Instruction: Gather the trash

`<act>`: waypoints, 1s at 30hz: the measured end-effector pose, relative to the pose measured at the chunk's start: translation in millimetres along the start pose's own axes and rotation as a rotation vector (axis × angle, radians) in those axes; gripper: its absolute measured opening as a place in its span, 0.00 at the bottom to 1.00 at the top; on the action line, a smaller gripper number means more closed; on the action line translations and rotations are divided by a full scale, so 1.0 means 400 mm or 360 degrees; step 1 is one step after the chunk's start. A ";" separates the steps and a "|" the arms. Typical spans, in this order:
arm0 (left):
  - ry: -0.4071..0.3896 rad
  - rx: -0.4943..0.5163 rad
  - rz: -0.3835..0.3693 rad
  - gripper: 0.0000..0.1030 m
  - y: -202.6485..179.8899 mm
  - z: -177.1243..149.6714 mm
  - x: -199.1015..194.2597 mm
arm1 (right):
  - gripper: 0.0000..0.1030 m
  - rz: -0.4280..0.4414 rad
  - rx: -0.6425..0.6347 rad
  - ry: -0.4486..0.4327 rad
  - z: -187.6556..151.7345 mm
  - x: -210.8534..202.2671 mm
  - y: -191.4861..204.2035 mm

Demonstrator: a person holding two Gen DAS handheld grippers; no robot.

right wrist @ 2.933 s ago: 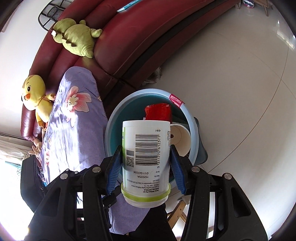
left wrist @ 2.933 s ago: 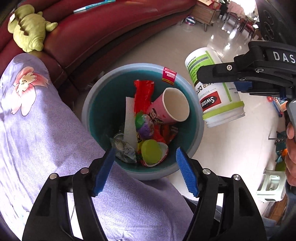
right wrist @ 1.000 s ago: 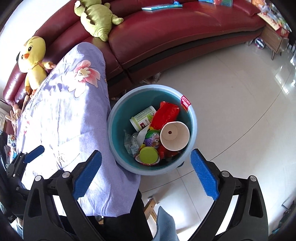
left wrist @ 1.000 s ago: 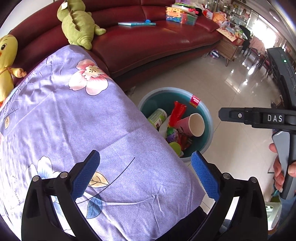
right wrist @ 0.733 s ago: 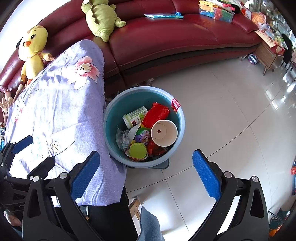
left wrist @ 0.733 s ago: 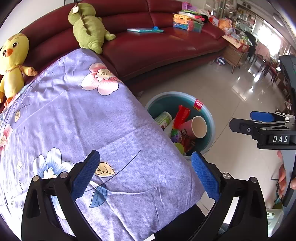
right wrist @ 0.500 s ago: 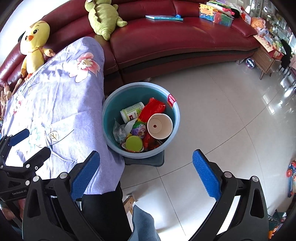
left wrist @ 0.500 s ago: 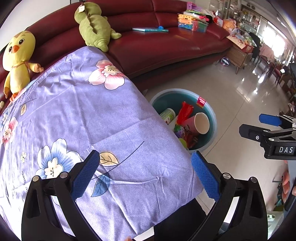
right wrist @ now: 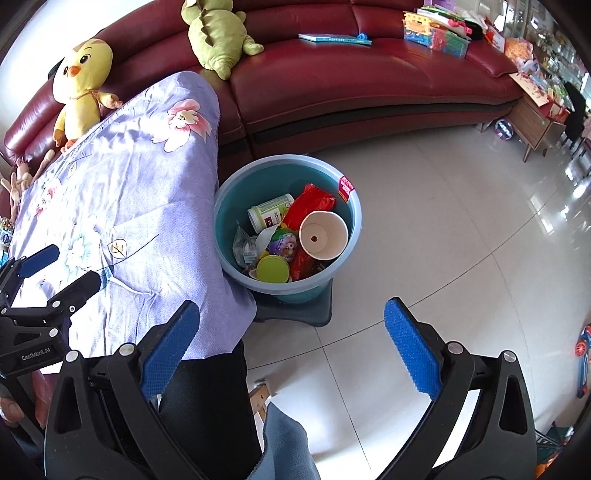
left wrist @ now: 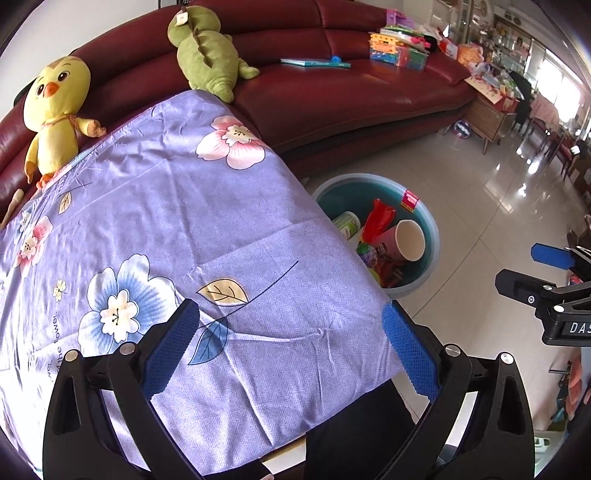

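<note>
A blue plastic bin (right wrist: 343, 221) stands on the tiled floor beside a table with a purple floral cloth (right wrist: 122, 192). In it lie a white supplement bottle (right wrist: 271, 212), a pink paper cup (right wrist: 323, 234), a red wrapper (right wrist: 312, 203) and a green lid (right wrist: 272, 269). The bin (left wrist: 430, 236) also shows in the left wrist view. My left gripper (left wrist: 290, 350) is open and empty above the cloth (left wrist: 166, 229). My right gripper (right wrist: 291, 347) is open and empty above the floor, in front of the bin.
A red sofa (right wrist: 369, 81) runs along the back with a yellow chick toy (right wrist: 83, 81), a green dinosaur toy (right wrist: 218, 33), a book (right wrist: 334, 38) and boxes. A wooden cabinet (right wrist: 535, 125) stands at the right.
The white bottle left my right gripper and now lies in the bin. Both grippers have drawn back and up from the bin, jaws wide open.
</note>
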State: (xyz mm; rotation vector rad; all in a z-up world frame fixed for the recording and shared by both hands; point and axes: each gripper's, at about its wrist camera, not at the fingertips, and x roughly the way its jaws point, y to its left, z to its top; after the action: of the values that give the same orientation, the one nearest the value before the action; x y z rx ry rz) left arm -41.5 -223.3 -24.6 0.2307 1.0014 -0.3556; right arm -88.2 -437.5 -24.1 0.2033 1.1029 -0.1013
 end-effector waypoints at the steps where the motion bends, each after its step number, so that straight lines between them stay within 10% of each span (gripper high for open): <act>1: -0.0002 -0.0002 0.0005 0.96 0.001 -0.003 -0.003 | 0.93 0.0006 0.0004 0.0000 -0.002 0.000 -0.002; 30: 0.0001 -0.0084 0.0124 0.96 0.026 -0.007 0.017 | 0.93 0.0052 0.0047 0.0050 -0.014 0.057 -0.014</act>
State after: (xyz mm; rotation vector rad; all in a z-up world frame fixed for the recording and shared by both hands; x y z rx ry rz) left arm -36.2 -213.8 -31.4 0.2216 0.9983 -0.2580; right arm -83.7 -441.2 -47.5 0.2499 1.1295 -0.0853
